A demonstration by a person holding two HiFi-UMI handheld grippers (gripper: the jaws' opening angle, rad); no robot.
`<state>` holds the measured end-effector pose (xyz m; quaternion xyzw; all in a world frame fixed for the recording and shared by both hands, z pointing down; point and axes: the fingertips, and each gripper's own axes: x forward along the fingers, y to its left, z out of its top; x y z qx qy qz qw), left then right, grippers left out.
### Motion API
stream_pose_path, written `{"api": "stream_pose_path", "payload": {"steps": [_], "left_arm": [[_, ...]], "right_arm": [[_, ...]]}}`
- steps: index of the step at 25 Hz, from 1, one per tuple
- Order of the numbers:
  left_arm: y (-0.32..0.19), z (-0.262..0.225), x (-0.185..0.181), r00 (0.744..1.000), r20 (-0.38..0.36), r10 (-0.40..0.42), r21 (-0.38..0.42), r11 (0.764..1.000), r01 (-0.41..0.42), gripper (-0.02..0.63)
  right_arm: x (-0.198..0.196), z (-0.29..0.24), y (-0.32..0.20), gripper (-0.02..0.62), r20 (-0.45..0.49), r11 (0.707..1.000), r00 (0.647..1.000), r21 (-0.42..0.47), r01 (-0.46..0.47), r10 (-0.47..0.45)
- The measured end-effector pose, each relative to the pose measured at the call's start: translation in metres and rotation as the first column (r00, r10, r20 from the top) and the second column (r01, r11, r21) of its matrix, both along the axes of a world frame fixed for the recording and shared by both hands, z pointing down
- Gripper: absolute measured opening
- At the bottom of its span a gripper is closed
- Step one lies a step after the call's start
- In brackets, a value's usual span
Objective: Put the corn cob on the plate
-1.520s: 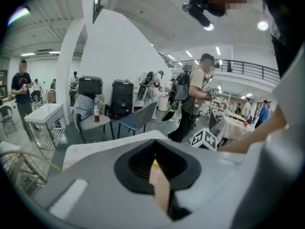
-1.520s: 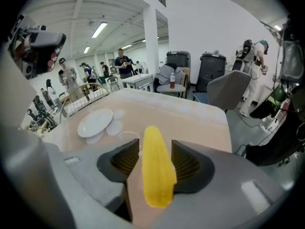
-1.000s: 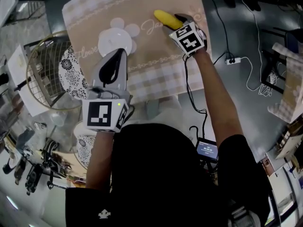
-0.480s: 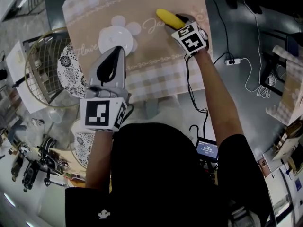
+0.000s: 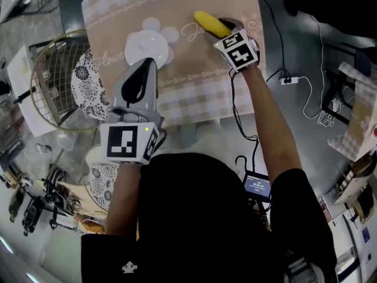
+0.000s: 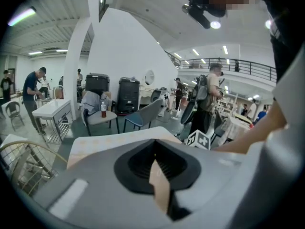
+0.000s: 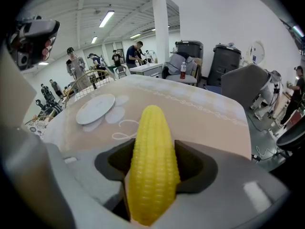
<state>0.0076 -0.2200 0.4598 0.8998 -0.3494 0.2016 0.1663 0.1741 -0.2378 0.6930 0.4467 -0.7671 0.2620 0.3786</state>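
The right gripper (image 7: 153, 149) is clamping the corn cob (image 7: 152, 175) lengthwise between its jaws, with the cob's tip poking out ahead. The plate (image 7: 95, 109) is lying ahead to its left on the tablecloth (image 7: 205, 113). The left gripper (image 6: 153, 147) is keeping its jaws together, empty.

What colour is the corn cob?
Yellow; the corn cob shows best in the right gripper view.

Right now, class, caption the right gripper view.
Right tool grips a yellow corn cob; the white plate lies beyond.
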Motion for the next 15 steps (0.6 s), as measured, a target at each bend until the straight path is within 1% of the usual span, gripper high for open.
{"api": "stream_pose_path", "payload": {"steps": [5,15], "left_arm": [[0.001,-0.002,-0.013,0.999,0.001,-0.032,-0.001,0.999,0.032,0.009],[0.004,-0.002,-0.052,0.994,0.007,-0.113,0.001,0.994,0.113,0.009]], "right_arm": [[-0.023,-0.01,-0.009,0.256,0.015,0.999,0.999,0.025,0.037,-0.037],[-0.087,-0.017,-0.021,0.256,0.046,0.989,0.989,0.047,0.139,-0.141]]}}
